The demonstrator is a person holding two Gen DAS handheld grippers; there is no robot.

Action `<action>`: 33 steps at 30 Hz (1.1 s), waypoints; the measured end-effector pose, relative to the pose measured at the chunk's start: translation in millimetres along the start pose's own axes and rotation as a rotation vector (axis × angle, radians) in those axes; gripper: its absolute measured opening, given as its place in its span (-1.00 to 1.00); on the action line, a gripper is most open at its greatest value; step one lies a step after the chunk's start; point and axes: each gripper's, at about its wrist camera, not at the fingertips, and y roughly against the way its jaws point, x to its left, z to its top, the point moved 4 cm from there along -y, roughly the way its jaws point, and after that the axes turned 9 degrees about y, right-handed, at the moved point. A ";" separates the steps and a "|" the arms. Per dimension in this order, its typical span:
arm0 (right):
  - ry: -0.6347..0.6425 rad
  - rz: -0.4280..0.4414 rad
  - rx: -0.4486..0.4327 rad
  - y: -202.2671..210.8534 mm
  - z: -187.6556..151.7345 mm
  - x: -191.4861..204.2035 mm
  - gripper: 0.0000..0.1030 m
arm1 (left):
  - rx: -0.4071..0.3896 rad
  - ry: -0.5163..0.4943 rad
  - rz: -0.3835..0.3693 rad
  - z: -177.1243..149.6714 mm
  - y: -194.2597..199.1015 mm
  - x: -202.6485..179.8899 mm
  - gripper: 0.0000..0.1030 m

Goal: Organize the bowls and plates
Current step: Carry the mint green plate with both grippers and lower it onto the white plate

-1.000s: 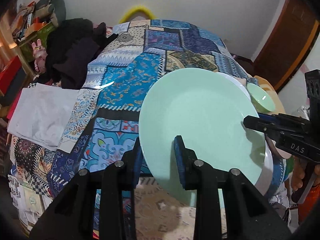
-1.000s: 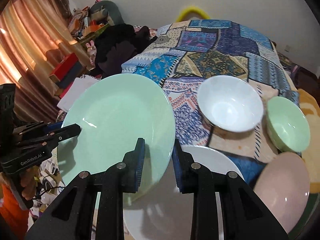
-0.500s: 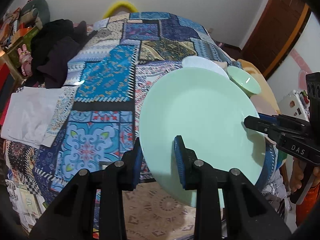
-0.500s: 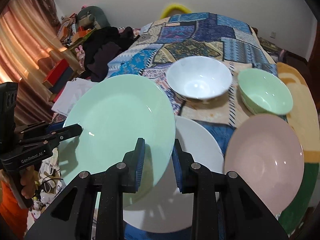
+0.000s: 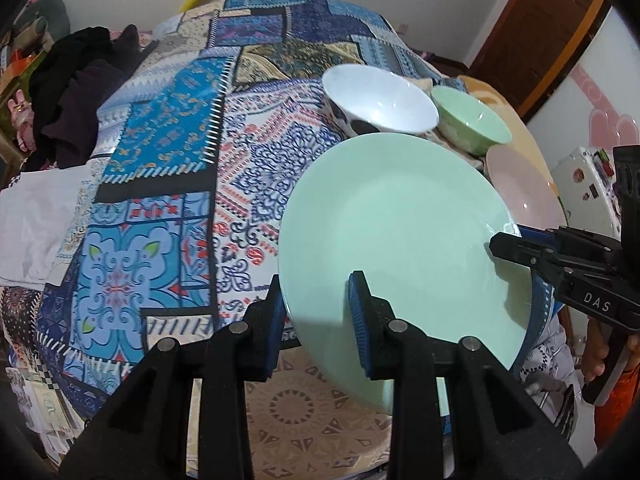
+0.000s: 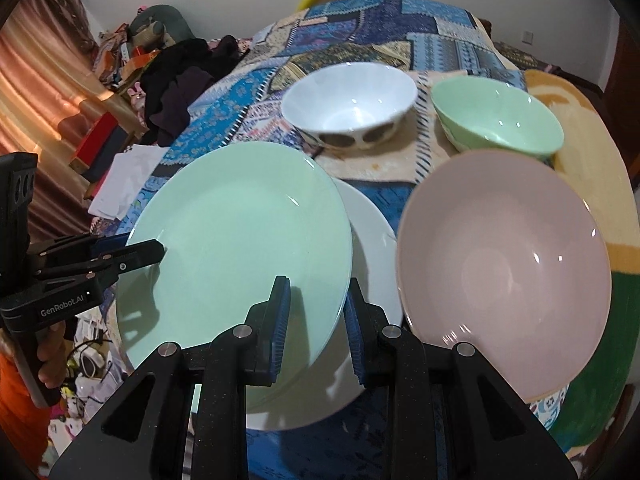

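A mint green plate point(image 5: 400, 236) point(image 6: 244, 236) is held in the air by both grippers, one on each side of its rim. My left gripper point(image 5: 318, 312) is shut on its near-left edge. My right gripper point(image 6: 314, 320) is shut on its near-right edge. Under it on the bed lies a white plate point(image 6: 372, 248). A pink plate point(image 6: 504, 264) point(image 5: 520, 188) lies to the right. Behind stand a white bowl point(image 6: 348, 104) point(image 5: 380, 100) and a green bowl point(image 6: 498, 116) point(image 5: 472, 124).
The dishes rest on a blue patchwork bedspread point(image 5: 168, 152). Dark clothes point(image 5: 68, 92) and a white cloth point(image 5: 28, 224) lie at the bed's left side. A wooden door point(image 5: 540, 28) stands at the right. Clutter lies on the floor point(image 6: 88, 364) beside the bed.
Both grippers have carried the green plate to the right, over the white plate. The bowls and the pink plate have come closer in both views.
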 end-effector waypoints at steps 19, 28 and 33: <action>-0.025 -0.006 0.020 -1.9 -14.4 -8.7 -0.53 | 0.046 -0.044 0.025 -9.9 -26.5 -12.8 -0.39; -0.020 -0.006 0.017 -1.8 -15.4 -7.3 -0.53 | 0.035 -0.062 0.054 -9.7 -32.8 -13.4 -0.40; -0.020 -0.026 0.004 4.6 -16.0 -8.9 -0.52 | 0.036 -0.059 0.048 -10.0 -33.2 -13.6 -0.40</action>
